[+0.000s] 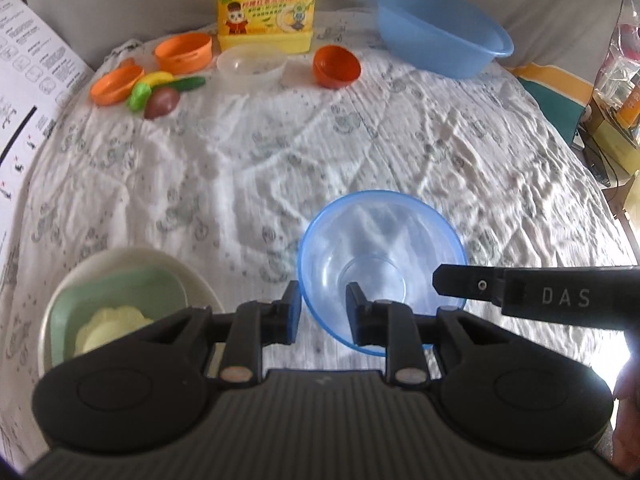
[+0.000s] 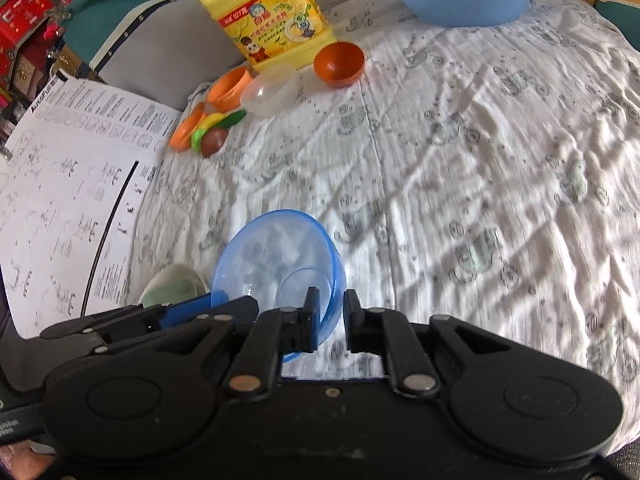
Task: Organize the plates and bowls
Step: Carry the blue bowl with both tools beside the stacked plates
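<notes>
Blue bowl (image 1: 380,248), see-through plastic, sits near us on the wrinkled printed cloth (image 1: 240,160), between our two claws. In the right wrist view it looks tipped.

The left gripper (image 1: 322,314) stands narrowly parted astride the bowl's near-left rim, one finger outside and one inside. We cannot tell whether both pads press on the wall. The right gripper (image 2: 330,316) is almost closed and pinches the bowl's right rim between its pads. Its black body, seen from the left wrist, bears the letters "DAS" (image 1: 566,298).

At the far edge stands a yellow detergent jug (image 1: 266,4). Its label shows "127", a cartoon figure and Chinese characters we cannot read. On the left lies a white instruction sheet (image 2: 68,200) with line drawings and a heading that looks like "AutoFull".

Just left of the blue bowl sits a cream bowl (image 1: 132,258) holding a green dish (image 1: 120,296) with a pale yellow piece (image 1: 112,326) in it. Along the back, in front of the jug, we see two orange dishes (image 1: 184,52), toy vegetables (image 1: 160,92), a clear bowl (image 1: 252,66) and a tipped orange bowl (image 1: 336,66). A large blue basin (image 1: 436,36) stands at the far right.

Bare cloth spreads across the middle and right. The cloth's edge drops away on the right, where bags (image 1: 616,80) stand.
</notes>
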Available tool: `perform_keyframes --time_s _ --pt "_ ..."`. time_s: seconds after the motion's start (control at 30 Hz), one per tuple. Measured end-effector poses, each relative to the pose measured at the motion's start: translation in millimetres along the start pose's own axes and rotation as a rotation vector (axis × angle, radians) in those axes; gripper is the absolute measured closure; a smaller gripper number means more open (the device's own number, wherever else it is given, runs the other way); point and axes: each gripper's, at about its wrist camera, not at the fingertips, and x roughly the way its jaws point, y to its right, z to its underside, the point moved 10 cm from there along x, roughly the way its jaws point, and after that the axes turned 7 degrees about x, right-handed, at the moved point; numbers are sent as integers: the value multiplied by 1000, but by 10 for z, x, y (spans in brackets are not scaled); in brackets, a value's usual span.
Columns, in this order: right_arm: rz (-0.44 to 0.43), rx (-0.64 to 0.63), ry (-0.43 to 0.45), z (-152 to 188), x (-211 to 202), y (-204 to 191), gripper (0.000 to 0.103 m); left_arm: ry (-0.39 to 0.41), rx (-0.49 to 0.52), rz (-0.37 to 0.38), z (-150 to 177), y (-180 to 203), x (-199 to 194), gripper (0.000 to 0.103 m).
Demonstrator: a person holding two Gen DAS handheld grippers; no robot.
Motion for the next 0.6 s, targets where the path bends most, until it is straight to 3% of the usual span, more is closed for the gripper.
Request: perform_keyframes --time_s 0.6 --pt "19 15 -35 141 18 174 90 -70 6 22 194 84 222 80"
